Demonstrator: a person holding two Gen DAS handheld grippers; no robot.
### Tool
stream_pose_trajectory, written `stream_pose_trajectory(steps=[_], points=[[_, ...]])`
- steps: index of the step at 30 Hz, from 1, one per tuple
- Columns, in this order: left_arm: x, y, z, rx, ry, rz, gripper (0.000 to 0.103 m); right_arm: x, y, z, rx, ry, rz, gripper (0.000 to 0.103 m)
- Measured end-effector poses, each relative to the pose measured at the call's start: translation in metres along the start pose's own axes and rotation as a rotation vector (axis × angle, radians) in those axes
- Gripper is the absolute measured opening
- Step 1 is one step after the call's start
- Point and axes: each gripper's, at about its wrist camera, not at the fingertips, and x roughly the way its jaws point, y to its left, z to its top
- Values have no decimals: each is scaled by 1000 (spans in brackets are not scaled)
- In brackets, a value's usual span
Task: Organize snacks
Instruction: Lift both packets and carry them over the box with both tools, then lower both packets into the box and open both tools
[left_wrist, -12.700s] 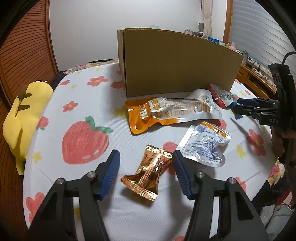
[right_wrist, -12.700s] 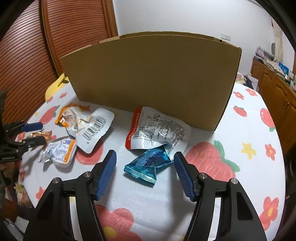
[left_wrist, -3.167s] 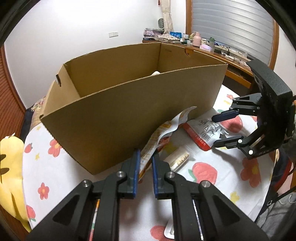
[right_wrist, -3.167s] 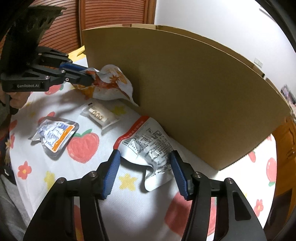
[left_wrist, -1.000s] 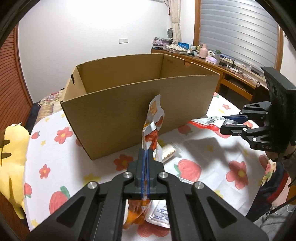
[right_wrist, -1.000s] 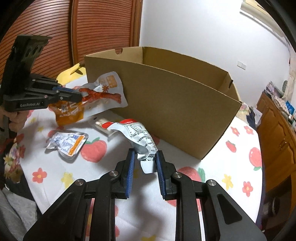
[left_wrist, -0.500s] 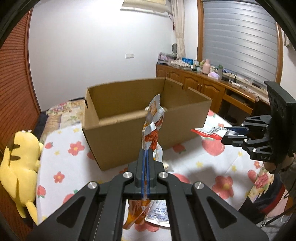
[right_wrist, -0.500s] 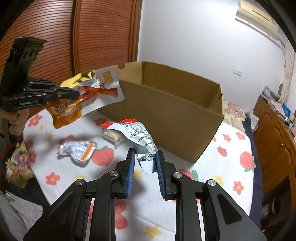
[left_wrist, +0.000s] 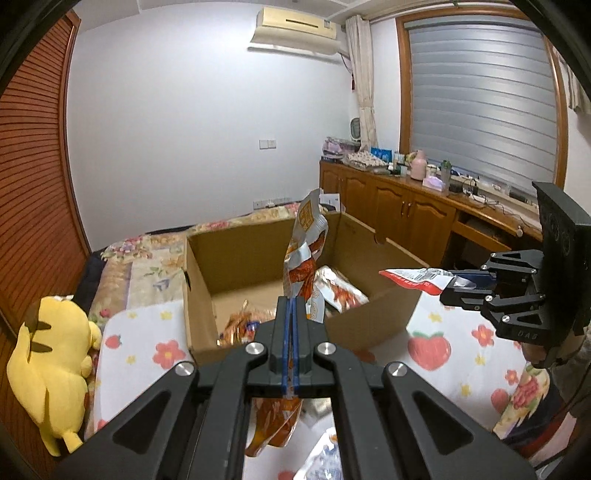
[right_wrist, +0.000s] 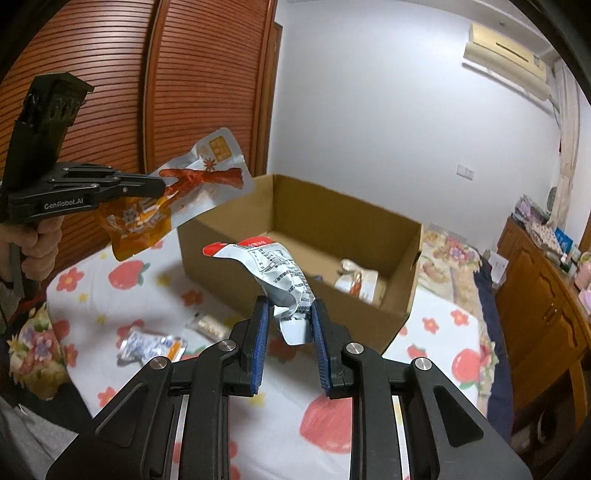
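My left gripper (left_wrist: 290, 314) is shut on an orange snack pouch (left_wrist: 306, 243), held upright in the air in front of the open cardboard box (left_wrist: 199, 288). The pouch also shows in the right wrist view (right_wrist: 192, 192). My right gripper (right_wrist: 288, 321) is shut on a silver and red snack packet (right_wrist: 280, 273), held high at the box's near right side; it also shows in the left wrist view (left_wrist: 413, 277). The box (right_wrist: 391, 299) holds several snack packets (left_wrist: 336, 288).
A blue and orange packet (right_wrist: 147, 347) and a small clear packet (right_wrist: 207, 325) lie on the flowered tablecloth (right_wrist: 306, 417) left of the box. A yellow plush toy (left_wrist: 51, 365) sits at the table's left edge. Wooden cabinets (left_wrist: 406, 218) stand behind.
Both grippers have risen with their packets over the last second, so the box's inside now shows. Earlier, both had closed on these packets on the table.
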Motion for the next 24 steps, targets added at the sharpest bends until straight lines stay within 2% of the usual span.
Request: stream_pose_trajectory(steps=[11, 18, 24], points=[[32, 17, 50, -8, -66, 9, 0, 33, -28, 46, -10, -54, -8, 21], [78, 32, 55, -31, -22, 2, 0, 68, -45, 62, -14, -47, 2, 21], [113, 39, 51, -57, 23, -4, 0, 107, -56, 58, -7, 10, 7, 21]])
